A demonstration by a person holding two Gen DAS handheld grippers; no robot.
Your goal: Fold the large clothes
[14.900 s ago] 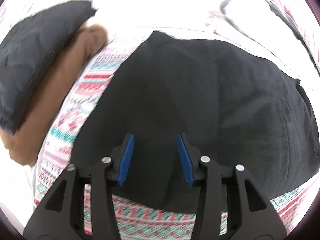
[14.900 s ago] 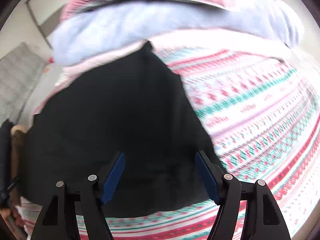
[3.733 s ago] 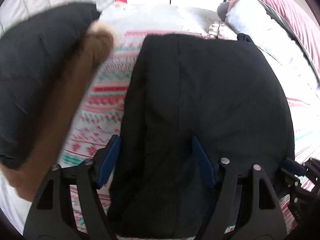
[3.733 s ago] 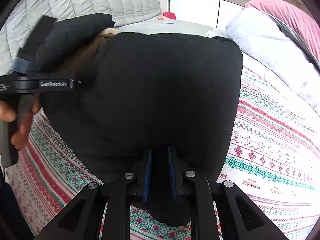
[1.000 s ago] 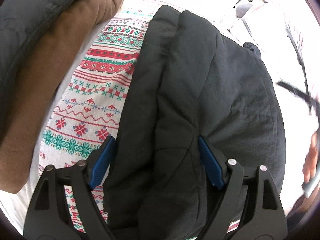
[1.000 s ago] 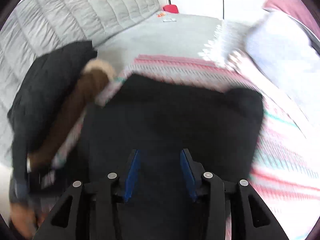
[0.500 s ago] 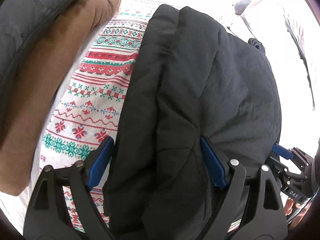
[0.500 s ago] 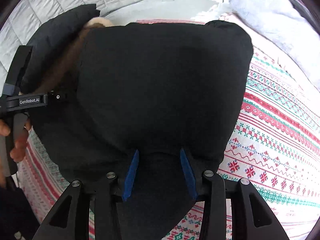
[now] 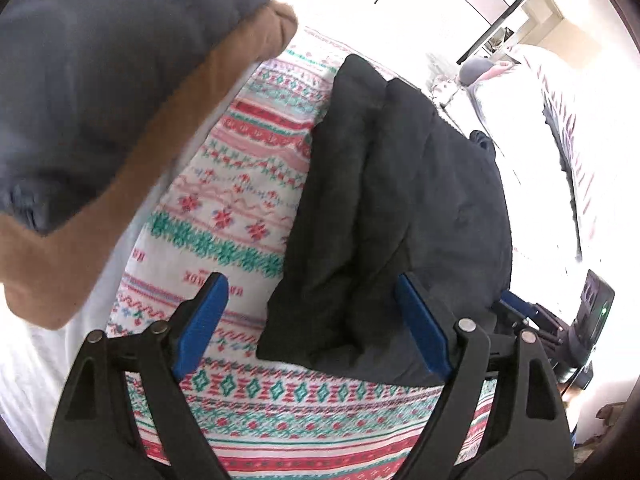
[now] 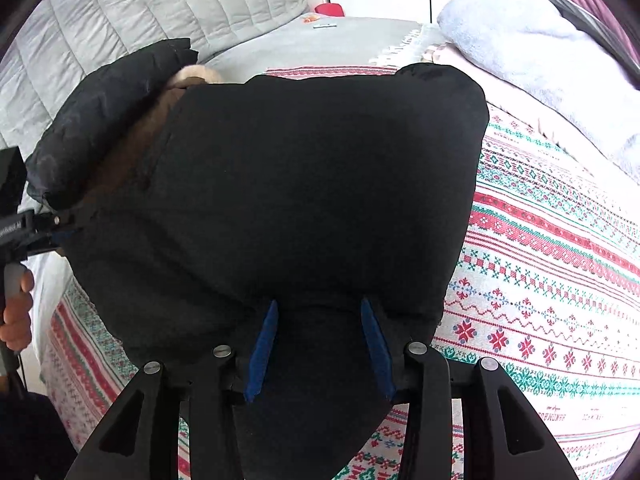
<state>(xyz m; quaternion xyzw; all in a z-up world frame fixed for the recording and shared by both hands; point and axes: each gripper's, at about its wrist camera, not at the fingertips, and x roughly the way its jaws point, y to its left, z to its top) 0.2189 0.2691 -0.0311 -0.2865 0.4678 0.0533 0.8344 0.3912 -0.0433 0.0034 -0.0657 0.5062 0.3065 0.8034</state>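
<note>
— One black padded jacket (image 10: 312, 184), folded into a thick bundle, lies on a patterned bedspread (image 10: 552, 280) of red, green and white bands. Where do the grippers stand?

— At its near edge. Seen from the right wrist, the right gripper (image 10: 316, 344) has its blue pads (image 10: 262, 344) set fairly narrow, a lobe of the black fabric between them. Whether the pads press the cloth or merely flank it cannot be told from this angle.

— And the left?

— Seen from its own camera, the left gripper (image 9: 310, 320) hangs with its jaws wide over the bundle's near left corner. One blue pad (image 9: 202, 322) is over bare bedspread (image 9: 240, 208), the other (image 9: 422, 330) over the jacket (image 9: 400, 208); nothing is gripped. The right gripper (image 9: 520, 308) shows just past the jacket's right edge.

— What surrounds the jacket?

— To its left, beside the bundle, lie a dark quilted garment (image 10: 104, 116) and a brown one (image 10: 140, 136) with a pale furry tip. A person's hand (image 10: 18, 316) holds the left gripper's handle at the far left of the right-wrist view. Beyond are a grey quilted headboard (image 10: 168, 12), a pale blue blanket (image 10: 532, 52) and a small red object (image 10: 330, 9) on a grey sheet
</note>
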